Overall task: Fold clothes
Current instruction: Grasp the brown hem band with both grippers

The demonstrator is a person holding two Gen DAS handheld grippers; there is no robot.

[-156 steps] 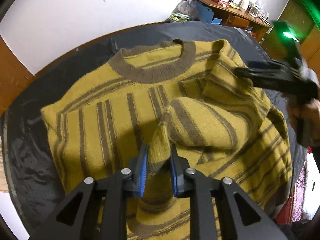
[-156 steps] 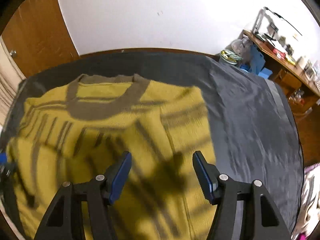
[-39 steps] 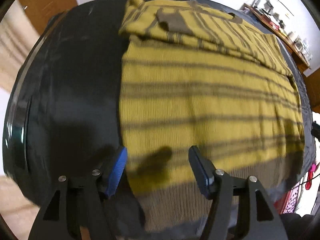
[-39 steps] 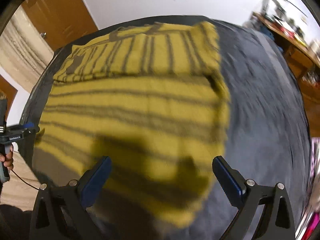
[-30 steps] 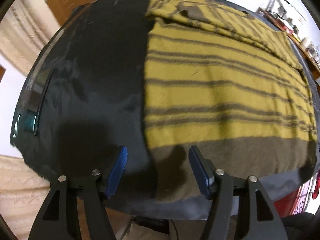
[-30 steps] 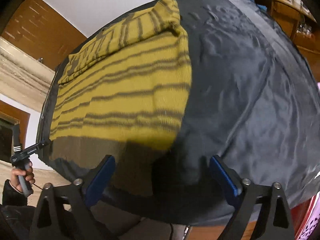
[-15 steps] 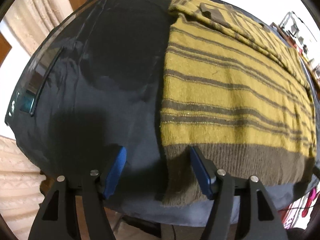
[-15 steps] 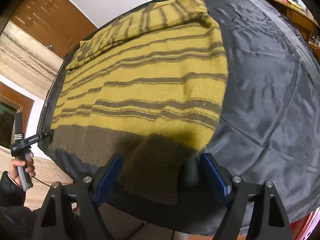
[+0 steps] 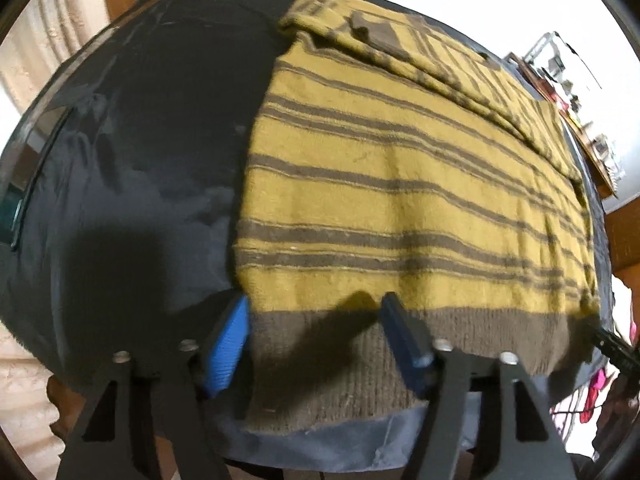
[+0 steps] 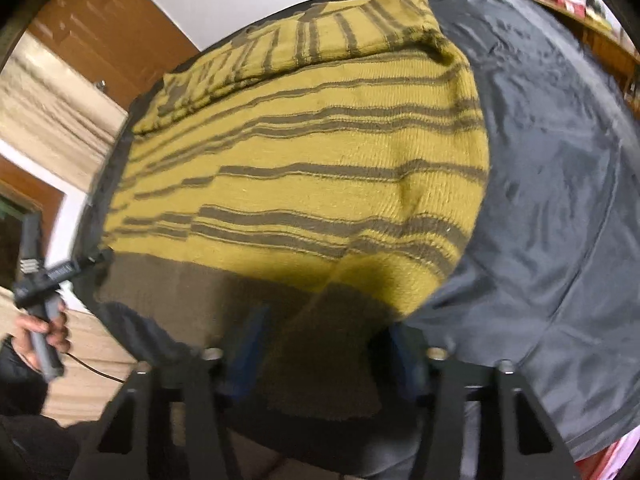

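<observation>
A mustard-yellow sweater with brown stripes (image 9: 400, 184) lies flat on a black-covered table (image 9: 132, 160), its sleeves folded in at the far end. Its brown ribbed hem (image 9: 328, 364) hangs at the near table edge. My left gripper (image 9: 316, 340) is open, its blue pads astride the hem's left corner. In the right wrist view the sweater (image 10: 312, 152) fills the middle, and my right gripper (image 10: 326, 344) is open with the hem's right corner (image 10: 320, 360) between its pads. The left gripper and the hand holding it (image 10: 40, 280) also show at the left there.
The black cloth (image 10: 560, 200) stretches bare to the right of the sweater. A wooden door (image 10: 104, 24) and a beige curtain (image 10: 52, 120) stand behind the table. A cluttered desk (image 9: 580, 120) stands at the far right.
Both grippers have moved forward onto the sweater's near hem corners. The right gripper's pads have come closer together around the hem. The sleeves, open earlier, now lie folded in.
</observation>
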